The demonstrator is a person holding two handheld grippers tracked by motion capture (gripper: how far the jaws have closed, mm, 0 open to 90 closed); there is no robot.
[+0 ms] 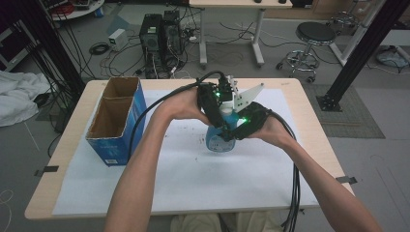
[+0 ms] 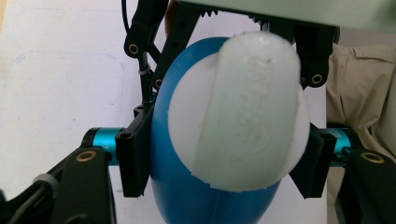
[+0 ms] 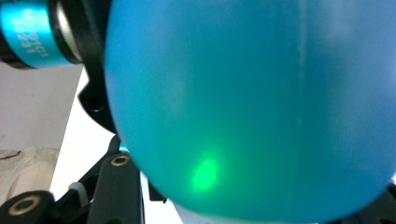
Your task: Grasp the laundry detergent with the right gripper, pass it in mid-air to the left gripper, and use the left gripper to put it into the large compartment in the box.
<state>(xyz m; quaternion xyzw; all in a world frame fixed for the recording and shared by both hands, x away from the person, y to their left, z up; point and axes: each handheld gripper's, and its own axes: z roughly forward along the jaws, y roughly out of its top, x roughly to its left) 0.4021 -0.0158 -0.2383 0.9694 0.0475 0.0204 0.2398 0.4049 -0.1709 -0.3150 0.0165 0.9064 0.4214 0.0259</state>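
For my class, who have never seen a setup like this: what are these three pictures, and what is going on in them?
A person sits at a table and holds a hand-operated gripper in each hand; there is no robot arm. The high view looks down from above. The other two come from cameras riding on each gripper. Both grippers meet at a blue bottle standing on the white sheet. The left gripper closes its jaws on the bottle's white cap. The right gripper is at the body; its camera is too near to show its jaws' grip. An open blue box stands to the left.
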